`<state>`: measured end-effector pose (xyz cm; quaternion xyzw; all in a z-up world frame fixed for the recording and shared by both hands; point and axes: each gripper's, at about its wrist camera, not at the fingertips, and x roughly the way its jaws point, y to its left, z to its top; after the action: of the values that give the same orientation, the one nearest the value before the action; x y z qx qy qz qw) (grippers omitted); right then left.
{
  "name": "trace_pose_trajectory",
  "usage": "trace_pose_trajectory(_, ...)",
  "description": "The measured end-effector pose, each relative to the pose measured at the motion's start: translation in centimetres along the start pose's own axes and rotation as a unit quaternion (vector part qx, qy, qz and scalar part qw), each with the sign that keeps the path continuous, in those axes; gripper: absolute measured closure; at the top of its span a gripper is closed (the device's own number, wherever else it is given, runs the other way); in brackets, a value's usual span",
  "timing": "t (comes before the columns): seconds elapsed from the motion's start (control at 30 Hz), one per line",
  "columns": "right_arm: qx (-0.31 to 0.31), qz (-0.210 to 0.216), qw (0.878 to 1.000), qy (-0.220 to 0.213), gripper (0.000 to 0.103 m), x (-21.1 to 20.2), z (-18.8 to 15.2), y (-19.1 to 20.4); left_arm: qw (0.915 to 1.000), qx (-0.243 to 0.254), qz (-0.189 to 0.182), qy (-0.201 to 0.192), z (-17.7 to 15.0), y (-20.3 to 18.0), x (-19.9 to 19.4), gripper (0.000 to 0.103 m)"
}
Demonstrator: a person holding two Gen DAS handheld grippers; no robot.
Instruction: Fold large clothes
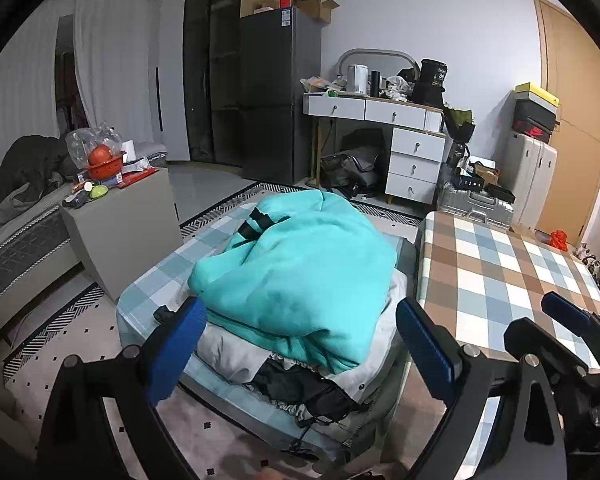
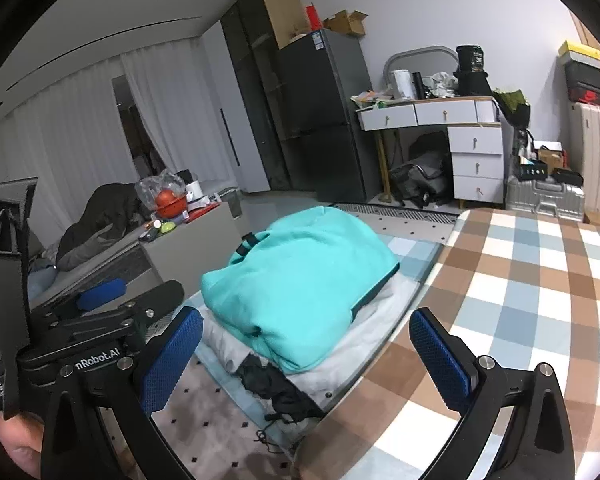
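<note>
A: Left wrist: left gripper (image 1: pixel 300 340) jaws apart, empty. Teal garment (image 1: pixel 300 276) folded atop the clothes pile (image 1: pixel 300 380), on a blue-checked low table (image 1: pixel 156 280). Right gripper (image 1: pixel 560 320) beside it, over the brown-checked tablecloth (image 1: pixel 500 272).

B: Right wrist?

A: Right gripper (image 2: pixel 306 354) jaws apart, empty. Teal garment (image 2: pixel 300 280) ahead, nothing between. Left gripper (image 2: pixel 100 300) at left. Fridge (image 2: pixel 324 120) and white desk (image 2: pixel 452 116) behind.

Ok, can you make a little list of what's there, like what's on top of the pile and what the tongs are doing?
top of pile: turquoise garment, folded
under it: white garment, black garment
pile sits on: blue checked pad
beside it: brown checked table
left tongs: open, empty
right tongs: open, empty
</note>
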<state>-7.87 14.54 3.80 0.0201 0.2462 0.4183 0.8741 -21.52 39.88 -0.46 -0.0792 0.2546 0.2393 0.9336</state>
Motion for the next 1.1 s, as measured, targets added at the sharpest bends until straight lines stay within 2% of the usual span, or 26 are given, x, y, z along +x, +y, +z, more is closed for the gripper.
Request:
trace_pose_trajectory(0.17, -0.019, -0.008, 1.0, -0.003, 0.0, -0.15, 0.05, 0.69, 0.9999, -0.009, -0.003, 0.005, 0.07, 0.41, 0.02, 0.01)
trace_pose_trajectory(0.37, -0.013, -0.001, 1.0, -0.004, 0.0, -0.28, -0.01, 0.74, 0.9999, -0.001, 0.011, 0.0, 0.22, 0.53, -0.01, 0.01)
trace_pose_trajectory(1.1, 0.0, 0.007, 1.0, -0.008, 0.0, -0.66, 0.0, 0.62, 0.9999, 0.013, 0.005, 0.004, 0.42, 0.27, 0.37, 0.01)
